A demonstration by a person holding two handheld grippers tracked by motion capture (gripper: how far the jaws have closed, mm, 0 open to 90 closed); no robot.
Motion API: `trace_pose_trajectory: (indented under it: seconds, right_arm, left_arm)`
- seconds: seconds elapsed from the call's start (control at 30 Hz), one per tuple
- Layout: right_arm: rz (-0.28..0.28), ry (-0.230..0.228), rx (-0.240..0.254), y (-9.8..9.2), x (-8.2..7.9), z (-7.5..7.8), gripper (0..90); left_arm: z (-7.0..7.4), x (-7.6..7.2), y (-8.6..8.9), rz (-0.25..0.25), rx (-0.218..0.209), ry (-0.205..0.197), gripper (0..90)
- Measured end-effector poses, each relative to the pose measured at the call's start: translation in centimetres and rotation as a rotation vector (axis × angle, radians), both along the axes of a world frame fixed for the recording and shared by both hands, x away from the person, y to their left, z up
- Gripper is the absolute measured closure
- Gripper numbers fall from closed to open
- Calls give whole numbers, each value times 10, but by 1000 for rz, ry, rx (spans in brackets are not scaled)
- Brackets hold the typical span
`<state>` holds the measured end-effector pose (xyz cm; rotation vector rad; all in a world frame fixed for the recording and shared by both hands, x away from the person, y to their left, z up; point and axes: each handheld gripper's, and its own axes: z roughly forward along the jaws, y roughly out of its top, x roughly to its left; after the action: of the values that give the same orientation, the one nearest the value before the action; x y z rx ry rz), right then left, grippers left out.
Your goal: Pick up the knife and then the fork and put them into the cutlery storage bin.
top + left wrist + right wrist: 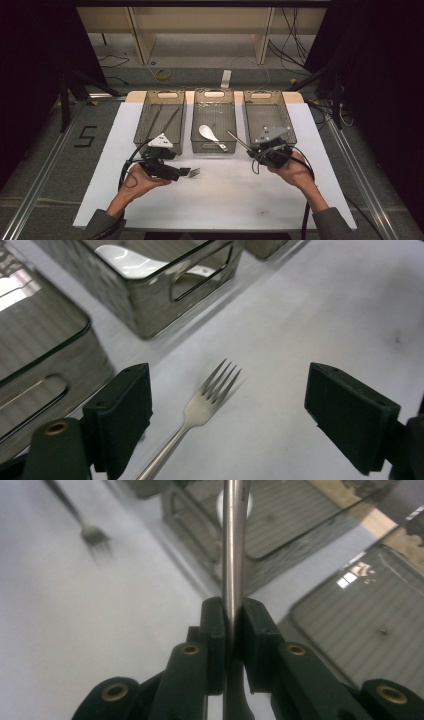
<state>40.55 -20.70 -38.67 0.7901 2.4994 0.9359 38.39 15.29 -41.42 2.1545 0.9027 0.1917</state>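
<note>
Left jaws wide over a fork, right jaws clamped on a steel handle.

The left gripper [227, 410] stood fully spread, pads clear of the fork [210, 392], which lay flat on the white table [225, 195] between them, tines toward one o'clock. The right gripper [234, 630] pinched a slim, shiny metal utensil handle [233, 540] running toward twelve o'clock; its far end was hidden. A white spoon [209, 133] lay in the middle tray [214, 94]. A "5" [86, 136] marked the floor at nine o'clock.
</note>
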Motion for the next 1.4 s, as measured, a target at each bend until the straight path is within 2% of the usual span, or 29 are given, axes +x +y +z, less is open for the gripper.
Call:
trace_pose_trajectory:
  seconds: [0.1,0.37,0.5,0.57,0.7,0.83,1.07,1.4]
  right_arm:
    - [-39,22,31,-6,14,7,815]
    - [-158,66,73,-16,57,22,815]
    - [-215,84,79,-18,79,25,815]
    - [-245,91,76,-19,90,25,815]
    - [-304,109,67,-21,111,23,815]
    - [-356,128,67,-22,128,20,814]
    - [-420,155,61,-24,146,11,814]
    - [-492,189,23,-23,163,-2,814]
  left_arm:
    - [-5,-1,8,15,34,-8,178]
    - [-10,-5,29,59,18,-22,166]
    - [-9,-8,35,79,-8,-47,165]
    - [-9,-9,37,92,-35,-66,165]
    - [-8,-9,40,105,-78,-79,165]
    - [-9,-9,40,108,-81,-74,165]
    - [-11,-9,38,109,-84,-71,161]
    - [-13,-9,35,96,-35,-73,161]
